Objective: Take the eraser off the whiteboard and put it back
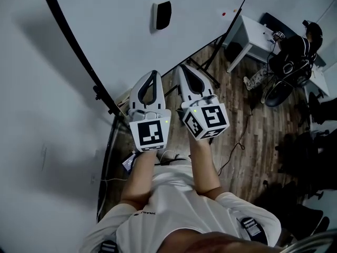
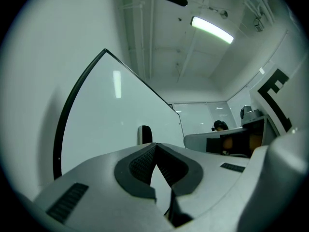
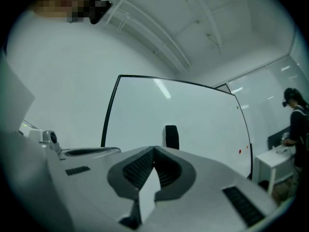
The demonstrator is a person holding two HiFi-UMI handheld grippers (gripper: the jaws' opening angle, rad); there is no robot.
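A black eraser (image 1: 162, 15) sticks to the whiteboard (image 1: 116, 30), which has a black frame. My two grippers are held side by side in front of the board, both pointing at it and well short of the eraser. The left gripper (image 1: 153, 73) is shut with nothing in it, its tips meeting. The right gripper (image 1: 181, 67) is also shut and empty. In the left gripper view the eraser (image 2: 145, 134) shows just above the closed tips (image 2: 155, 144). In the right gripper view the eraser (image 3: 171, 137) stands right above the closed tips (image 3: 154, 149).
The board's black stand legs (image 1: 204, 67) spread over the wooden floor. A person (image 1: 292, 51) sits at a white desk (image 1: 253, 33) to the right. A cable (image 1: 238, 141) trails on the floor. A grey wall (image 1: 37, 115) lies left of the board. Red magnets (image 1: 224, 13) dot the board's edge.
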